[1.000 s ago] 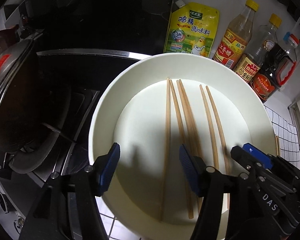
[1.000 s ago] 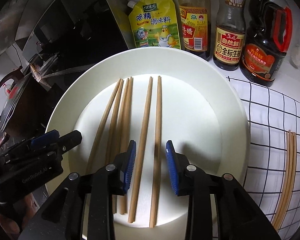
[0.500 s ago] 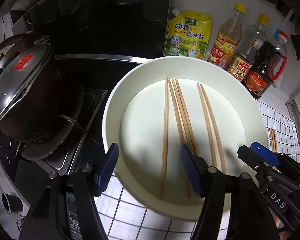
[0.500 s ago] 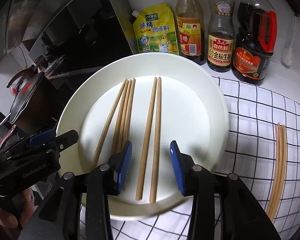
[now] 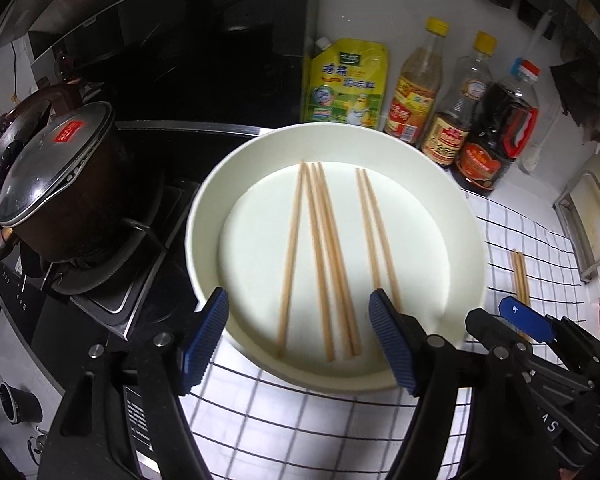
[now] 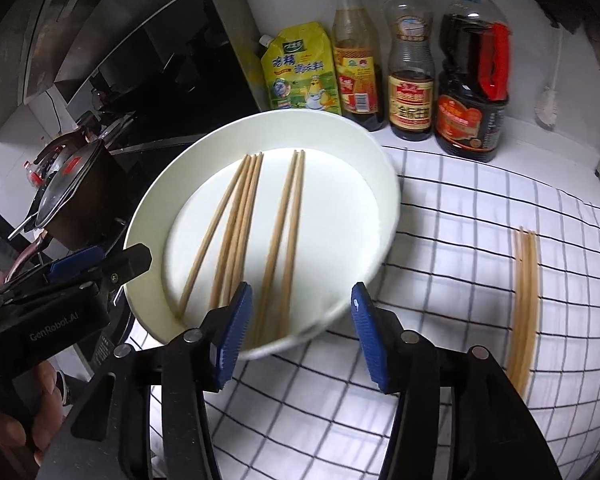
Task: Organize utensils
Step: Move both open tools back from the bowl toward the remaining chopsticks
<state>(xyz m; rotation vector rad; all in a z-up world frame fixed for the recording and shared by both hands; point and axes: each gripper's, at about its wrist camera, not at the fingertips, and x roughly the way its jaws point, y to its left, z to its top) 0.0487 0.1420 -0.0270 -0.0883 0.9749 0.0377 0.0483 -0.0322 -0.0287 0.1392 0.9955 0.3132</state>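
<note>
Kitchen counter w/ white cloth in black grid (image 6: 460,240), white wall behind, black gas hob (image 5: 112,280) at 9 o'clock carrying a dark lidded pot (image 5: 56,184). Round white shallow plate (image 5: 208,208) mid-frame, near edge hanging toward the hob side; on it five light wooden chopsticks (image 5: 324,256): three bunched plus one splayed at 10 o'clock of the bunch, a pair (image 6: 288,220) lying parallel just beside. Second small bundle of pale chopsticks (image 6: 524,288) flat on the cloth at 3 o'clock of the plate, well apart from it. Left gripper (image 5: 300,340) w/ blue ribbed pads wide apart, nothing held, hovering over plate's near rim; right gripper (image 6: 296,332) likewise spread, empty, straddling near rim by the pair's ends. Probably light, stiff, smooth sticks — prone to roll or slip on glazed plate, likely to scatter if nudged; best pinched across both sticks of a pair, approx mid-length or a bit toward the thick ends, pads square to the shafts. Plate looks rigid, breakable. Tight room at 12 o'clock: yellow seasoning pouch (image 6: 300,76), three sauce bottles (image 6: 412,64) close behind plate rim. Open cloth at 3–5 o'clock for setting down; hob edge at 9 o'clock to avoid.
</note>
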